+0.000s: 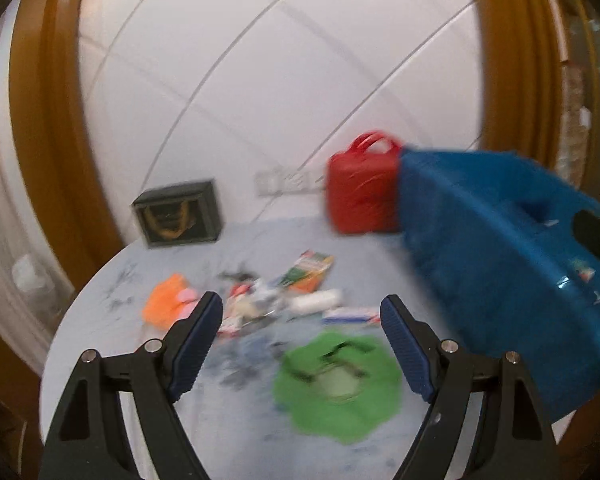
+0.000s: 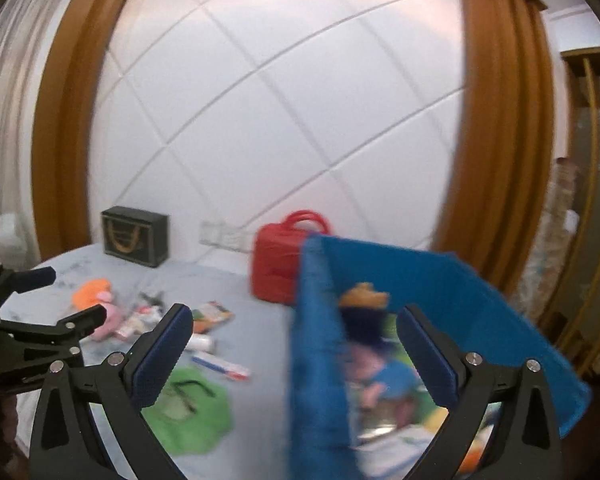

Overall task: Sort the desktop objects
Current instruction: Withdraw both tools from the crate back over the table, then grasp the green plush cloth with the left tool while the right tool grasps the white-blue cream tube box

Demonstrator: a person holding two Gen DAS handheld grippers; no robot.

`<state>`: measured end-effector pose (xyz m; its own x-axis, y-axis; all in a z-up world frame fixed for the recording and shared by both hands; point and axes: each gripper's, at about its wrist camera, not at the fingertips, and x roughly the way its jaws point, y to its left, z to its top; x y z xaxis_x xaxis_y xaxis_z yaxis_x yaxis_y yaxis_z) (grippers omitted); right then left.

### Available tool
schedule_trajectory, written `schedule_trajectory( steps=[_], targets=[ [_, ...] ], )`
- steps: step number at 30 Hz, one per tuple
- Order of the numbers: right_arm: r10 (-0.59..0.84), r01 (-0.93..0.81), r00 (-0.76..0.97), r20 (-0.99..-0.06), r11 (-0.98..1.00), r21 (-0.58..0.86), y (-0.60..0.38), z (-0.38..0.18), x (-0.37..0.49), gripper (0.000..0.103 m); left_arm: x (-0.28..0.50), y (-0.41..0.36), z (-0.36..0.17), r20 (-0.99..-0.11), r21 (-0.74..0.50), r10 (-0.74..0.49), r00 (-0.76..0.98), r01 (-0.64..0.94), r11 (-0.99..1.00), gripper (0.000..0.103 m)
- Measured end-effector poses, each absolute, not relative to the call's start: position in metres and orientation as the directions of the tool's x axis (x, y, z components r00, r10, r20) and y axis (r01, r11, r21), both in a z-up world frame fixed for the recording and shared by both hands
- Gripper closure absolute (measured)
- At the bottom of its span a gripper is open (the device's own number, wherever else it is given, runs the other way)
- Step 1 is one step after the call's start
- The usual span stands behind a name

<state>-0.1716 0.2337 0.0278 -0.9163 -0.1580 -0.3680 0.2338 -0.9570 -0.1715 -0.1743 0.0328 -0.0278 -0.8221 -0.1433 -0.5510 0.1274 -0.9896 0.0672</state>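
A loose pile of small items lies mid-table: an orange plush point(image 1: 166, 300), an orange-green packet point(image 1: 310, 270), a white roll point(image 1: 316, 302) and a flat white-blue box point(image 1: 350, 316). Nearer lies a green cloth point(image 1: 336, 384) with black glasses on it. My left gripper point(image 1: 301, 304) hangs open above the pile with nothing between its fingers. The blue bin point(image 2: 440, 280) holds several toys. My right gripper point(image 2: 296, 314) stands open over the bin's near corner, pads clear of its wall. The left gripper point(image 2: 60, 296) shows at the left edge of the right wrist view. Both views are blurred.
A red handbag point(image 1: 360, 192) stands behind the bin by the wall. A dark green box point(image 1: 178, 212) stands at the back left. The round pale table point(image 1: 100, 340) ends close on the left. Brown curtains flank the white panelled wall.
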Motion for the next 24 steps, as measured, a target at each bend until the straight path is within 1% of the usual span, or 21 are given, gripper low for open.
schedule_trajectory(
  steps=[2,4,8,14,17,21,22,23,24],
  targets=[
    [-0.179,0.267,-0.886,-0.427,-0.951,-0.154,0.206,0.010,-0.188,0.000,-0.187,0.006,-0.048,-0.600,0.072,-0.162,-0.783,0.148,-0.986,0.022],
    [-0.185,0.286,-0.857,-0.481,-0.947,-0.145,0.188,-0.008,-0.201,0.000,-0.202,-0.014,-0.070,-0.652,0.061,-0.154,-0.742,0.152,-0.987,0.022],
    [-0.183,0.322,-0.787,-0.589,-0.936,-0.139,0.165,-0.054,-0.231,0.000,-0.230,-0.034,-0.122,-0.746,0.037,-0.135,-0.652,0.162,-0.986,0.022],
    [-0.184,0.364,-0.685,-0.705,-0.924,-0.112,0.161,-0.126,-0.280,0.000,-0.266,-0.022,-0.208,-0.853,-0.018,-0.070,-0.517,0.162,-0.987,0.022],
    [-0.181,0.380,-0.616,-0.767,-0.921,-0.087,0.166,-0.173,-0.309,0.000,-0.282,-0.003,-0.246,-0.883,-0.028,-0.054,-0.466,0.167,-0.986,0.022],
    [-0.191,0.378,-0.556,-0.809,-0.925,-0.041,0.182,-0.215,-0.336,0.000,-0.306,0.020,-0.297,-0.922,-0.029,-0.044,-0.384,0.181,-0.983,0.022],
    [-0.192,0.377,-0.546,-0.815,-0.926,-0.035,0.185,-0.223,-0.342,0.000,-0.310,0.022,-0.309,-0.930,-0.040,-0.030,-0.367,0.183,-0.982,0.024],
    [-0.193,0.377,-0.537,-0.821,-0.926,-0.028,0.187,-0.230,-0.348,0.000,-0.312,0.024,-0.319,-0.931,-0.034,-0.041,-0.363,0.199,-0.979,0.029],
    [-0.201,0.382,-0.527,-0.826,-0.924,-0.020,0.188,-0.236,-0.353,0.000,-0.310,0.026,-0.317,-0.913,-0.012,-0.072,-0.402,0.202,-0.979,0.037]
  ],
)
